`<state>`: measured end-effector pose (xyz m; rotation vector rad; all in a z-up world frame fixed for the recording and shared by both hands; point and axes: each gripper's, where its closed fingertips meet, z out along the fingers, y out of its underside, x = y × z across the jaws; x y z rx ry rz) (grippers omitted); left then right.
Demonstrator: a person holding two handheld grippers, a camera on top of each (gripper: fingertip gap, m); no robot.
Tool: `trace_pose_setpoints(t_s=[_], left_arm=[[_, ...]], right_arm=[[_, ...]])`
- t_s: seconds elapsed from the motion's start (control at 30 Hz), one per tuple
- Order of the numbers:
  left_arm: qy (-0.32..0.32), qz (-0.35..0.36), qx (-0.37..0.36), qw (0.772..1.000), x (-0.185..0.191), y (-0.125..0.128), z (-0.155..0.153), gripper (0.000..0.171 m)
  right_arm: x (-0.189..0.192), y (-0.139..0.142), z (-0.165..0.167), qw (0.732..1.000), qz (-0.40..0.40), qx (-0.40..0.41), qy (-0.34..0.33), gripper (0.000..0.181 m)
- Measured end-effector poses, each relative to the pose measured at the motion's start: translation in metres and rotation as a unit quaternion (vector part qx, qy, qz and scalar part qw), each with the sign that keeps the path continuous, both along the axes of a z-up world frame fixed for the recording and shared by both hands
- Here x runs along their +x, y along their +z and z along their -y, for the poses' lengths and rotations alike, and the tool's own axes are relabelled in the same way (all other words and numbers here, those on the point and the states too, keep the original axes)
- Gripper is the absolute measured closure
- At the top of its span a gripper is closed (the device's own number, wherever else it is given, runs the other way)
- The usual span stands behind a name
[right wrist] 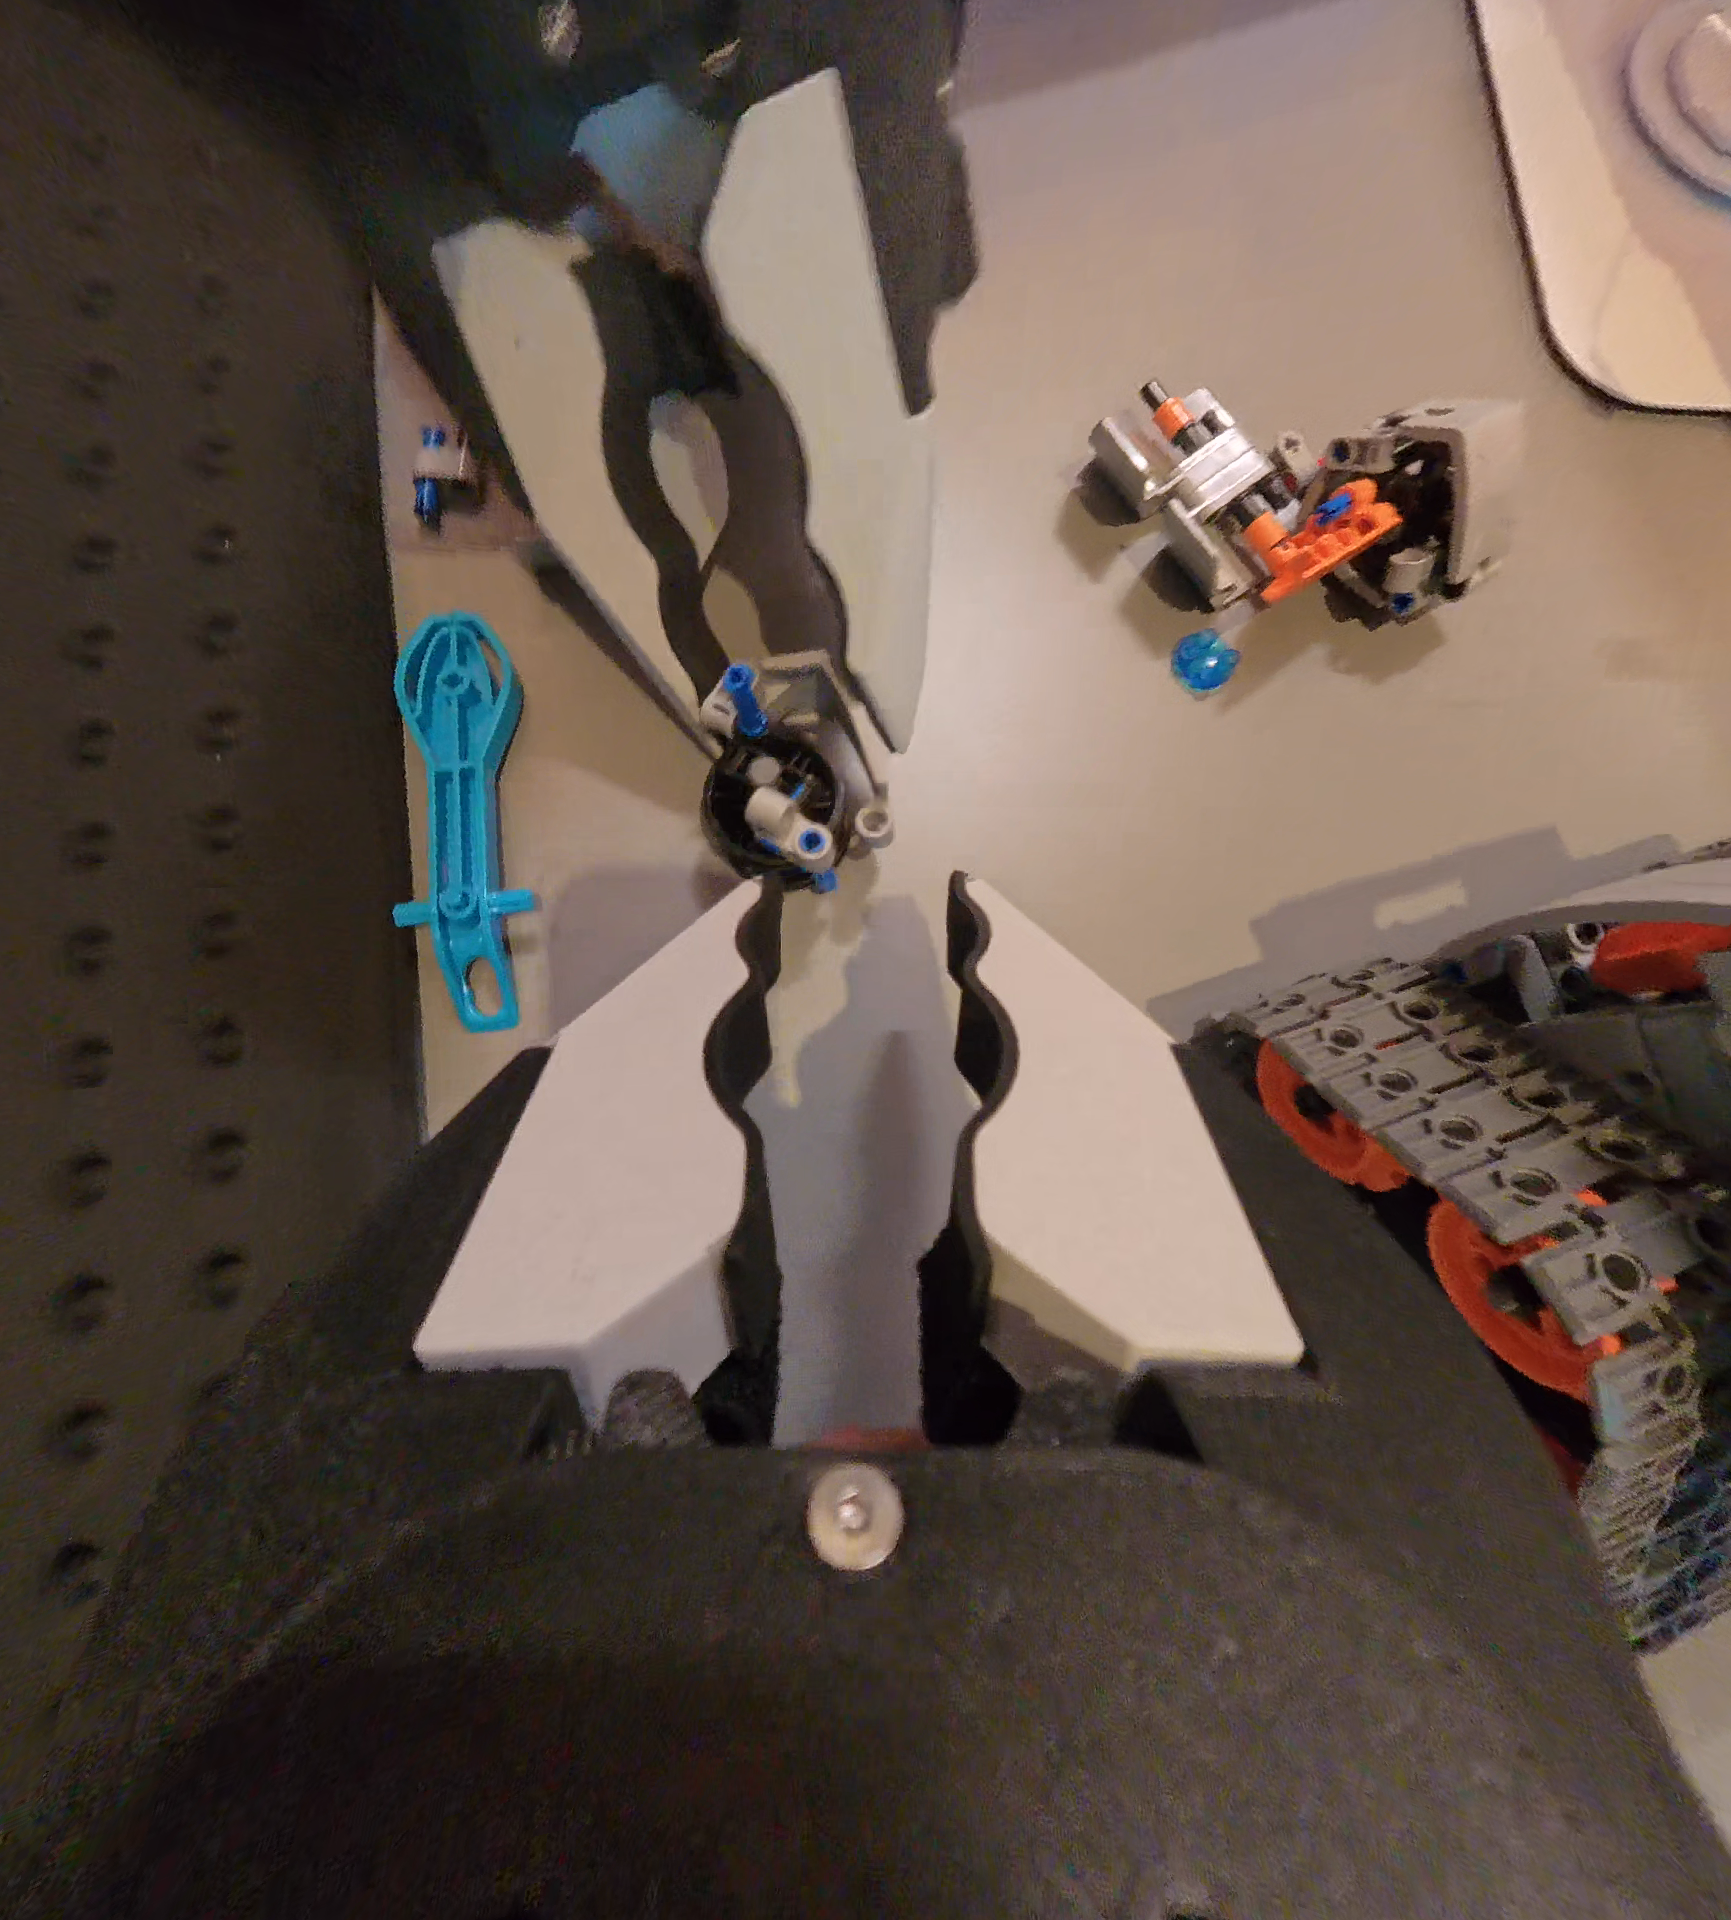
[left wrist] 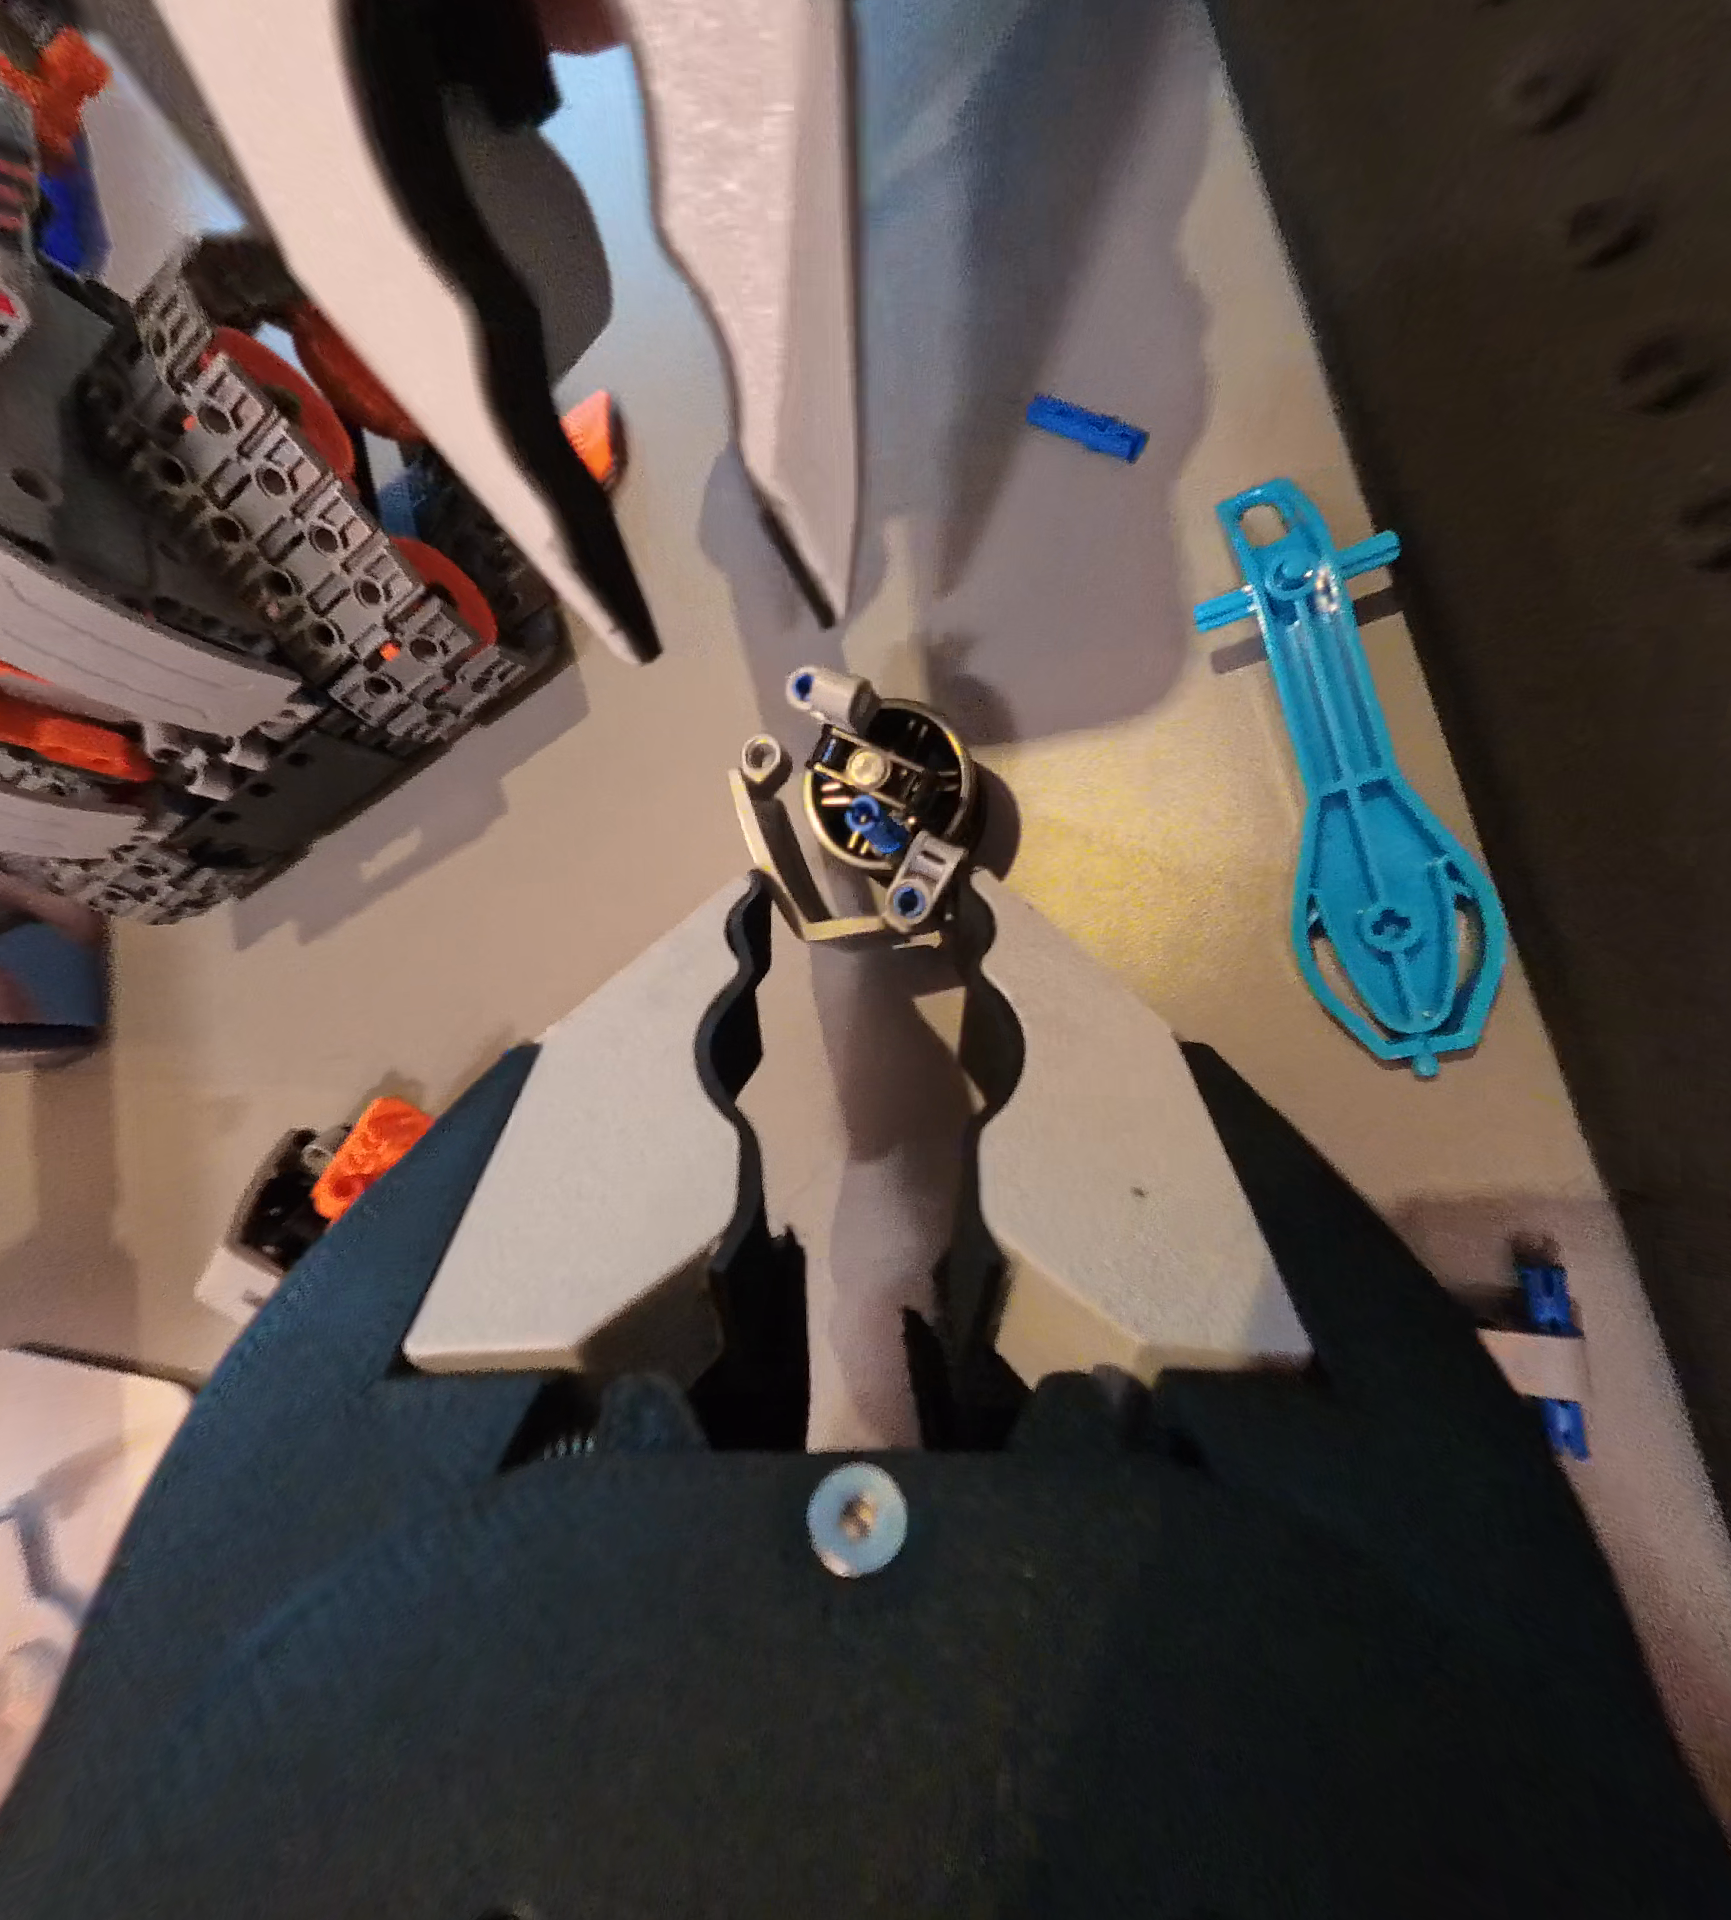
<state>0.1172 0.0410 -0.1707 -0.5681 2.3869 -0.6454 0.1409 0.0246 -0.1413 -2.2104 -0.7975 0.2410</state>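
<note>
My left gripper [left wrist: 866, 902] is shut on a small assembly [left wrist: 876, 805]: a black round part with grey connectors and blue pins. Its fingertips pinch the assembly's grey angled panel just above the beige table. In the right wrist view the left gripper [right wrist: 793, 727] comes in from the top with the assembly [right wrist: 773, 805] at its tips. My right gripper [right wrist: 859, 888] is open and empty, its left fingertip almost touching the assembly. It also shows at the top of the left wrist view [left wrist: 726, 613], facing the left gripper.
A teal brick separator [right wrist: 461, 821] lies beside a dark perforated mat [right wrist: 113, 727]. A tracked grey and orange model [right wrist: 1515, 1174] stands to the right. A small grey and orange sub-assembly [right wrist: 1287, 509], a clear blue round piece [right wrist: 1204, 660] and a white tray [right wrist: 1671, 260] lie beyond. About 5 centimeters separates my left fingertips from my right. The teal brick separator [right wrist: 461, 821] is about 6 centimeters from my left fingertips. It is also in sight in the left wrist view [left wrist: 1315, 691].
</note>
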Motion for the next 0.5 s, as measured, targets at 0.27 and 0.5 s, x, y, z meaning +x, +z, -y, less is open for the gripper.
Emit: trace_pose_setpoints(t_s=[0.27, 0.5], left_arm=[[-0.081, 0.146, 0.202, 0.965, 0.002, 0.016, 0.012, 0.139], [-0.087, 0.202, 0.286, 0.932, 0.01, 0.023, 0.009, 0.138]], right_arm=[[-0.017, 0.003, -0.002, 0.993, -0.111, -0.034, 0.011, 0.149], [-0.021, 0.001, -0.007, 0.995, -0.096, -0.017, 0.02, 0.161]])
